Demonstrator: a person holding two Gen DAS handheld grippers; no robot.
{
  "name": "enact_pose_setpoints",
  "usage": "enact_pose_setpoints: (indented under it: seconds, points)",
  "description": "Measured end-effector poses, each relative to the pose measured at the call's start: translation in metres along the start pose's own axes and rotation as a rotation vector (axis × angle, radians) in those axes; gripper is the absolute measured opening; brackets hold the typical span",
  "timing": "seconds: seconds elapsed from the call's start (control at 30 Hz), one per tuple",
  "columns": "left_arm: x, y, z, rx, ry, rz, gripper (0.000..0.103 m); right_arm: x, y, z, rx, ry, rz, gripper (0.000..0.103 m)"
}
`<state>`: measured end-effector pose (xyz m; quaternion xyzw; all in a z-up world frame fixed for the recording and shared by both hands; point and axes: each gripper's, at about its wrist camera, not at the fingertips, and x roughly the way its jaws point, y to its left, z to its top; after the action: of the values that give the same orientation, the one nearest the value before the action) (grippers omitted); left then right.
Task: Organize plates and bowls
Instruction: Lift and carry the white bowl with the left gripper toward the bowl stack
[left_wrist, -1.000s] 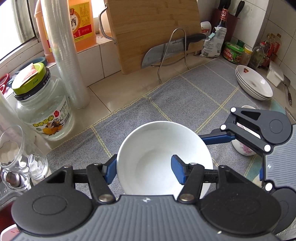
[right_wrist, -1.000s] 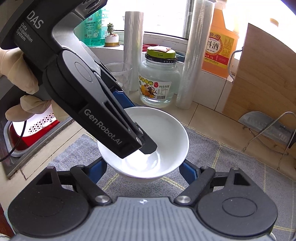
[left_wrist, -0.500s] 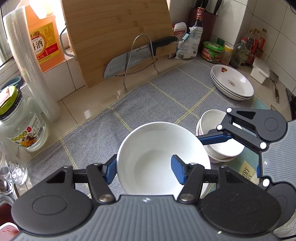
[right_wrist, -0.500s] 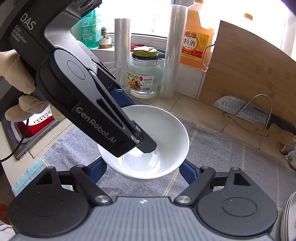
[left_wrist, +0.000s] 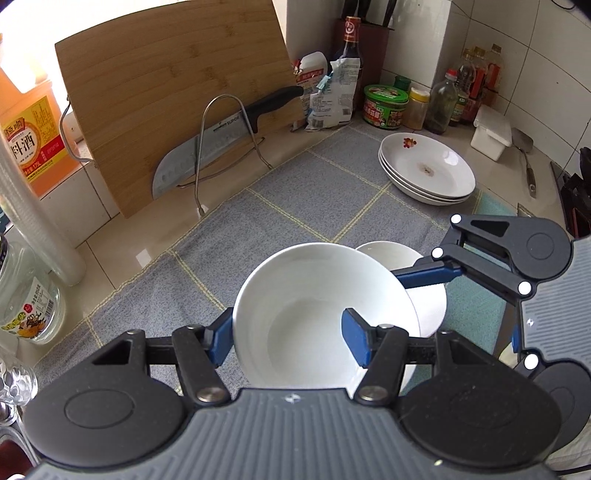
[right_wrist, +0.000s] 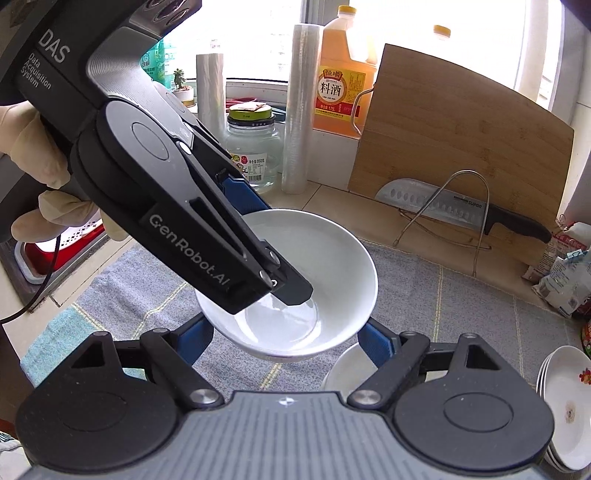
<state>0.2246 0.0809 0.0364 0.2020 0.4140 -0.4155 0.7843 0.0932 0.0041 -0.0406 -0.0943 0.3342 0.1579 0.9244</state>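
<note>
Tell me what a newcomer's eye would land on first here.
First, the white bowl held in the air over the grey mat, with the left gripper shut on its rim, one finger inside it. Next, the stack of bowls just beyond it, then the stack of plates towards the corner.

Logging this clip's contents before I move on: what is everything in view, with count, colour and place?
bowl: one, white, held in left jaws
bowl stack: white, on mat, under held bowl
plates: stack of about three, white, mat's far right
mat: one, grey, on counter
board: one, wooden, leaning at wall
knife: one, black handle, on wire rack
jug: one, orange, windowsill
jar: one, clear, by window
condiments: several, back corner
left gripper: shut on bowl's wall
right gripper: jaws either side of bowl
gloved hand: one, holding left gripper
</note>
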Motion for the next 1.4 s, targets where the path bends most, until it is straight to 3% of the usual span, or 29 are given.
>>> enact_pose_setpoints:
  seconds: [0.6, 1.4]
  points:
    - [0.043, -0.046, 0.041, 0.123, 0.002, -0.112, 0.06, -0.023, -0.05, -0.027, 0.116, 0.017, -0.128, 0.088]
    - [0.076, -0.058, 0.031, 0.135, 0.054, -0.123, 0.06, -0.011, -0.067, -0.052, 0.164, 0.07, -0.075, 0.088]
